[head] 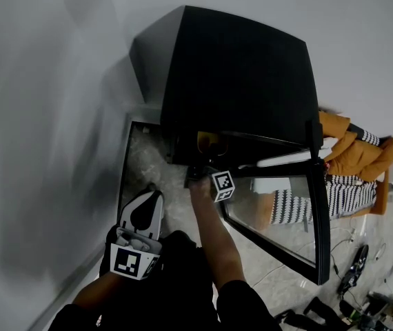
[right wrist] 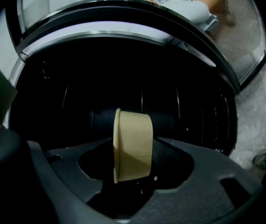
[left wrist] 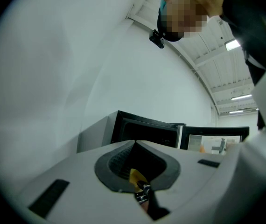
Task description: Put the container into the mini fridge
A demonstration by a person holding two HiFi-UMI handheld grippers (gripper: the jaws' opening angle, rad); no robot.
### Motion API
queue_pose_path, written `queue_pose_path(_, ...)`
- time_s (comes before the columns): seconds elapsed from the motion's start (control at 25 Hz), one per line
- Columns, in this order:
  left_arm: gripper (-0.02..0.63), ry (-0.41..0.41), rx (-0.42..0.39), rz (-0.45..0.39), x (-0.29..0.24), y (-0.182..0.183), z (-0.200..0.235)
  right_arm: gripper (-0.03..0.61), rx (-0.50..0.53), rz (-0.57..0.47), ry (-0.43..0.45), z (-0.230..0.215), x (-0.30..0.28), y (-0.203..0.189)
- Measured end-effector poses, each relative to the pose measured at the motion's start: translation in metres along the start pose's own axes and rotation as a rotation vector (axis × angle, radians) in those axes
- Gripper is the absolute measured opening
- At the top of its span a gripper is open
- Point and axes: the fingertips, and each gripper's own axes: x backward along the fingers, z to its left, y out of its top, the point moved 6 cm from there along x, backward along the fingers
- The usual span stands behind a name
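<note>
A black mini fridge (head: 238, 67) stands on the floor with its glass door (head: 318, 219) swung open to the right. My right gripper (head: 203, 163) reaches into the opening. In the right gripper view it (right wrist: 134, 143) is shut on a tan round container (right wrist: 133, 146), held on its side in front of the dark interior with wire racks (right wrist: 77, 92). A yellowish glint of the container (head: 210, 143) shows at the fridge mouth. My left gripper (head: 152, 198), white, hangs low to the left of the fridge. Its jaws (left wrist: 134, 143) meet with nothing between them, and the fridge (left wrist: 144, 132) lies beyond.
A white wall runs along the left. A person in an orange jacket and striped clothes (head: 358, 154) is at the right of the door. Cables and small clutter (head: 362, 288) lie on the marbled floor (head: 148, 164) at the lower right.
</note>
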Motion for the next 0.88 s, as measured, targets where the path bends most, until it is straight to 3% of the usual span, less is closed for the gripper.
queue_pose_path(0.48,0.006,-0.003,-0.009,-0.042,-0.009,0.007,0.008,0.189,0.000,0.000,0.009,0.002,-0.019,-0.008)
queue_pose_path(0.88,0.006,0.008,0.007,-0.015,-0.010,0.003,0.020,0.196,0.019,0.011,0.012,0.004,-0.036,-0.012)
